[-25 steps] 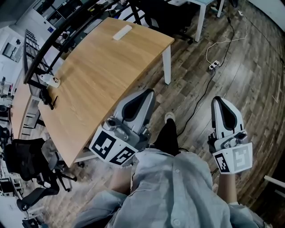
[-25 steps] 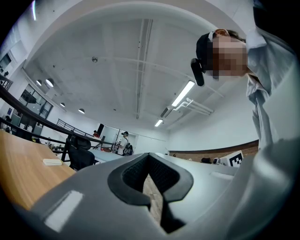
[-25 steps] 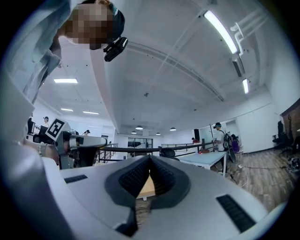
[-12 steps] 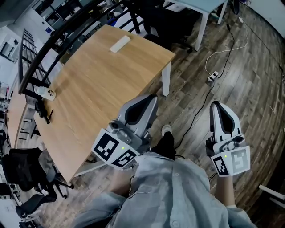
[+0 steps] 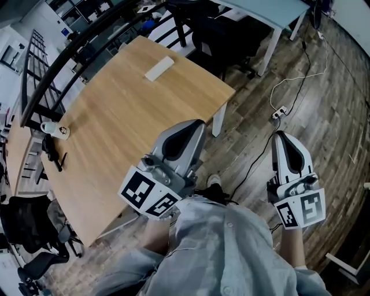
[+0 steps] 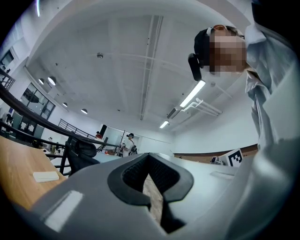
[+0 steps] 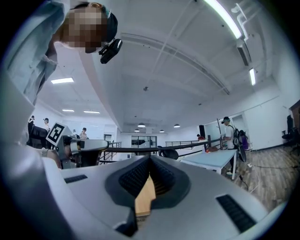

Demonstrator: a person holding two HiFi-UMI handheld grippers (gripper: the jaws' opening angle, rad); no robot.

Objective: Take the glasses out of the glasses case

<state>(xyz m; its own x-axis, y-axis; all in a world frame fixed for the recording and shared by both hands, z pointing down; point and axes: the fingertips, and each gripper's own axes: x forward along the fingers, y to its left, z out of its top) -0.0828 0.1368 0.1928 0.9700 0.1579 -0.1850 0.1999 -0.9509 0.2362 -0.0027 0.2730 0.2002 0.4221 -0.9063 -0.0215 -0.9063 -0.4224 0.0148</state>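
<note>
Far ahead of closed left hand-held gripper [image 5: 195, 124], closed right hand-held gripper [image 5: 281, 134]: glasses case [image 5: 159, 68].

**Open-plan office / lab floor**

Big shared room w/ a wooden desk [image 5: 133, 115], a pale blue table [image 5: 272, 8] & a black office chair [image 5: 32, 222]. Black railing [image 5: 75, 49] runs behind the desk. Plank floor [image 5: 329, 127] w/ a power strip [image 5: 280, 111] & cable. Ceiling strip lights [image 6: 193, 93], white walls, people [image 7: 228, 133] standing in bkgd (one w/ a backpack).
</note>
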